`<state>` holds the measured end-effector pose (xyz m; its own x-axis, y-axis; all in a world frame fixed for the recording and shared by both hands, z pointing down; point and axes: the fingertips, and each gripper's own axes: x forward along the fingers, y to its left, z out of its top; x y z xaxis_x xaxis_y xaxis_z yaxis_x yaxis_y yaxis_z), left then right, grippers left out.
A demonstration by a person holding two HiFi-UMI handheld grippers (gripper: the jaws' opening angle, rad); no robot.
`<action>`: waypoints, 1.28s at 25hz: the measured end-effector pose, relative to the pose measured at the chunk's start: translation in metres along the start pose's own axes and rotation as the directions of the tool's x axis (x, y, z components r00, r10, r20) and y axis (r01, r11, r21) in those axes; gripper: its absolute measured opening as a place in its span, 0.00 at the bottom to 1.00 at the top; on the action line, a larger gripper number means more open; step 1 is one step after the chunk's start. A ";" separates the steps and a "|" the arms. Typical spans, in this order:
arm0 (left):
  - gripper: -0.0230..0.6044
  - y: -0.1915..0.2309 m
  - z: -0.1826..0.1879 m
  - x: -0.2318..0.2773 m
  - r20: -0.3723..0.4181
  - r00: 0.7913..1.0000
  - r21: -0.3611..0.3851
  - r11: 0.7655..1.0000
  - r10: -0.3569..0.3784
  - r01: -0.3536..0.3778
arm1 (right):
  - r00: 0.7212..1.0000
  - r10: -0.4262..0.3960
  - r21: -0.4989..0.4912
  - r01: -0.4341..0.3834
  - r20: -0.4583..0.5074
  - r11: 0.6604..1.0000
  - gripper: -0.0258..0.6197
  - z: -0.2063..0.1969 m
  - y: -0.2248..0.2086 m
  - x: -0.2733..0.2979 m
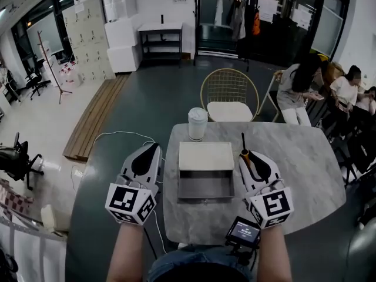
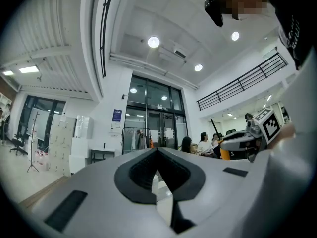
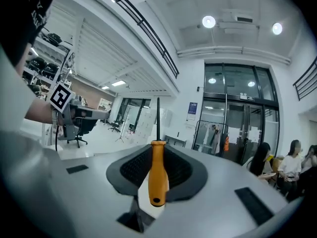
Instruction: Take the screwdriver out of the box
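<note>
An open box (image 1: 205, 196) sits mid-table in the head view, its white lid (image 1: 205, 155) folded back and its grey tray looking empty. The screwdriver (image 1: 242, 141) has an orange handle (image 3: 157, 175) and a thin dark shaft; it stands to the right of the box, clear of it. My right gripper (image 1: 245, 155) is shut on that handle, shaft pointing away from me (image 3: 157, 145). My left gripper (image 1: 155, 147) hovers left of the box, beyond the table's left edge, jaws together with nothing between them (image 2: 158, 150). Both grippers point roughly level.
A white lidded cup (image 1: 197, 124) stands behind the box on the marble table (image 1: 294, 169). A gold wire chair (image 1: 229, 96) is at the far side. People sit at the right (image 1: 296, 87). A small screen device (image 1: 243, 230) hangs at the near edge.
</note>
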<state>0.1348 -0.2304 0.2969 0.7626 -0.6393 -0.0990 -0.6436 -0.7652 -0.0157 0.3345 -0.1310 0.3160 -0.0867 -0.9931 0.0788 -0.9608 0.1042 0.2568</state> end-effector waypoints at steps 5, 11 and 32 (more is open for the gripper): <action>0.06 -0.006 0.015 0.013 0.038 0.999 0.021 1.000 0.004 -0.004 | 0.998 -0.059 0.014 0.059 -0.003 0.998 0.18 0.004 -0.025 -0.008; 0.06 -0.007 0.034 0.020 0.078 0.997 0.049 0.998 0.022 -0.026 | 0.996 -0.075 0.037 0.073 0.041 0.997 0.18 0.014 -0.048 -0.013; 0.06 -0.005 0.015 0.027 0.036 0.997 0.030 0.997 0.069 -0.070 | 0.998 -0.039 0.125 0.032 0.054 0.992 0.18 -0.001 -0.061 -0.002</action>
<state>0.1578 -0.2424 0.2799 0.7133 -0.6877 -0.1351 -0.6973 -0.7158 -0.0382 0.3940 -0.1354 0.3011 -0.0632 -0.9979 0.0164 -0.9885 0.0649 0.1369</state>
